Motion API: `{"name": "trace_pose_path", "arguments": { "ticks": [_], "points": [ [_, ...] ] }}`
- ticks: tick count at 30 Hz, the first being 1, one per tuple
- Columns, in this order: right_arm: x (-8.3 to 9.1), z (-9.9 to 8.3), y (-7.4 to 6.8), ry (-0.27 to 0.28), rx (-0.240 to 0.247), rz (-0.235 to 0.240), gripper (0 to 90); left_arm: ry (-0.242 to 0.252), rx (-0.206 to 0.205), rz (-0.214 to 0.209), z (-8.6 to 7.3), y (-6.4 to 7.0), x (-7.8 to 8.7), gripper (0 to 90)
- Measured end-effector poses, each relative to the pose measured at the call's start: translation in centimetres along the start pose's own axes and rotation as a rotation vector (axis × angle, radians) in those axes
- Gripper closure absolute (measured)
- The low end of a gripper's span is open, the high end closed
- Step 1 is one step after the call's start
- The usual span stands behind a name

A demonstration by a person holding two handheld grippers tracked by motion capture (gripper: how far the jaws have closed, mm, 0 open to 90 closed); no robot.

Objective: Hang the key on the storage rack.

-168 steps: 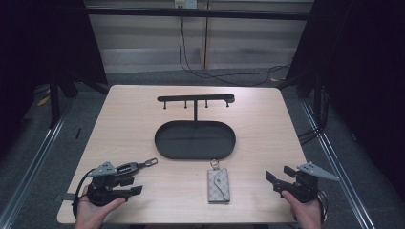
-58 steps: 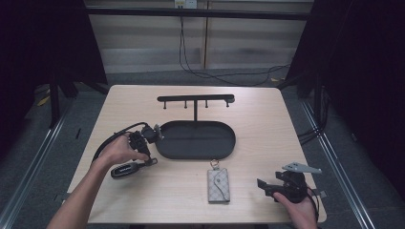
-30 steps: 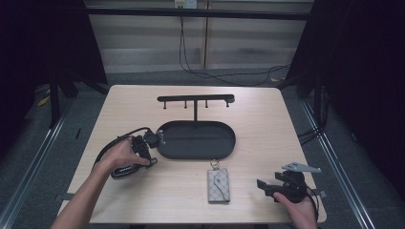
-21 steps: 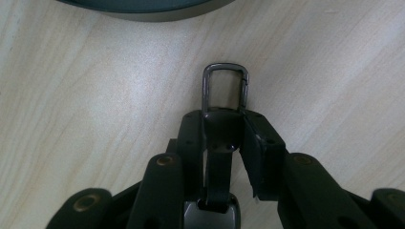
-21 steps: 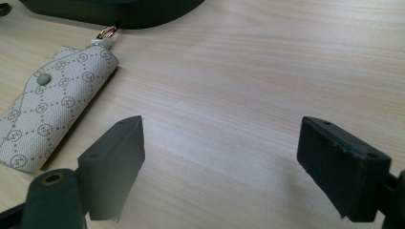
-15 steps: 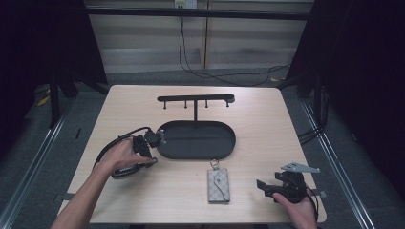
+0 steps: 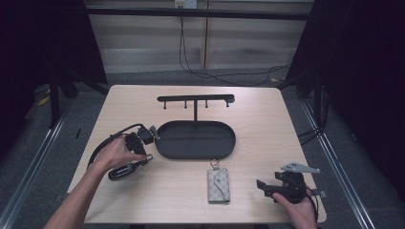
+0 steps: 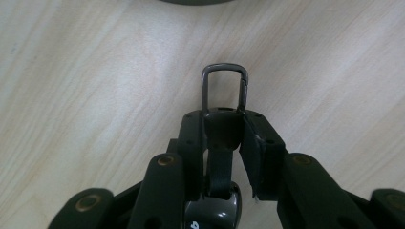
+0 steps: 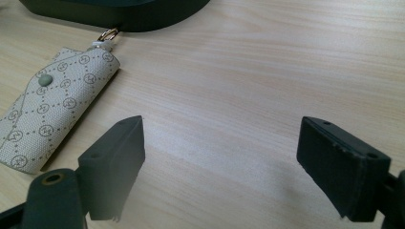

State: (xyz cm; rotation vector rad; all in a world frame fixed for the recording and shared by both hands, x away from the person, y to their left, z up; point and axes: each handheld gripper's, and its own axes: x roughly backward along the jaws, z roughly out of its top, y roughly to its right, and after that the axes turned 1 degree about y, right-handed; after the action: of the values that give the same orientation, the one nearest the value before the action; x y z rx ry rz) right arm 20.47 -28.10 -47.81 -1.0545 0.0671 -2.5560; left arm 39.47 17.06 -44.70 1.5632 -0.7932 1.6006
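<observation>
The left gripper (image 7: 143, 160) lies low over the table (image 7: 143, 100) near its left edge, just beside the left end of the dark oval tray (image 7: 224, 151); in the left gripper view its jaws are nearly closed on a black key fob strap (image 8: 218, 167), with the metal clasp (image 8: 224, 88) jutting out past the tips over bare wood; the left hand (image 7: 113, 153) covers most of the tool in the high view

The right gripper (image 7: 267, 188) rests near the front right corner of the table, jaws spread wide with nothing between them; the patterned key pouch (image 7: 218, 185) lies flat just in front of the tray's front rim, its ring (image 9: 109, 34) touching or almost touching that rim, well apart from the right gripper

Judging by this, the step in hand is the pick-up of the fob, the grip made and the lift not yet begun; above the tray stands a rack (image 7: 196, 98) with small pegs, a likely place for the clasp; the next move probably calls for raising the fob clear of the tray's rim, keeping the clasp loop free and facing a peg, then lowering it on; the strap is pinched off-centre, so a slow lift seems wise
</observation>
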Motion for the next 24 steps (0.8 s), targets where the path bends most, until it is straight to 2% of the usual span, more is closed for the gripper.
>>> {"name": "trace_pose_path", "arguments": {
  "ticks": [1,3,5,8,10,12,15,16,17,22,24],
  "points": [
    [0.0,0.0,0.0,0.000,0.000,0.001,16.4,0.016,0.017,0.000,-0.1,0.0,0.2,70.9],
    [0.0,0.0,0.0,0.001,-0.003,0.000,16.4,0.023,0.013,0.007,-0.3,-0.2,0.6,70.9],
    [0.0,0.0,0.0,-0.004,-0.008,-0.006,17.2,0.039,0.031,-0.004,-0.6,-0.1,1.0,70.9],
    [-0.1,0.0,0.1,-0.002,-0.005,-0.002,17.1,0.029,0.022,-0.009,-0.7,-0.2,1.4,70.9],
    [0.0,0.0,0.1,-0.001,-0.006,-0.003,17.2,0.042,0.042,0.008,-0.8,-0.3,1.8,70.9],
    [0.0,0.0,0.1,-0.001,-0.005,-0.003,17.2,0.047,0.067,-0.001,-0.9,-0.7,2.3,70.9],
    [0.0,0.0,0.1,-0.001,-0.006,-0.004,17.2,0.047,0.087,0.009,-1.1,-1.0,2.8,71.0],
    [0.0,0.0,0.1,-0.001,-0.006,-0.004,17.2,0.055,0.091,0.013,-1.2,-1.1,3.0,71.0],
    [0.0,0.0,0.1,-0.001,-0.005,-0.003,17.2,0.056,0.094,-0.004,-1.4,-1.1,3.3,70.9],
    [0.0,0.0,0.1,-0.001,-0.005,-0.006,17.2,0.064,0.110,0.004,-1.6,-1.1,3.9,70.9],
    [0.0,0.0,0.1,-0.002,-0.007,-0.006,17.2,0.059,0.104,-0.004,-1.6,-1.2,4.2,70.9]
  ]
}}
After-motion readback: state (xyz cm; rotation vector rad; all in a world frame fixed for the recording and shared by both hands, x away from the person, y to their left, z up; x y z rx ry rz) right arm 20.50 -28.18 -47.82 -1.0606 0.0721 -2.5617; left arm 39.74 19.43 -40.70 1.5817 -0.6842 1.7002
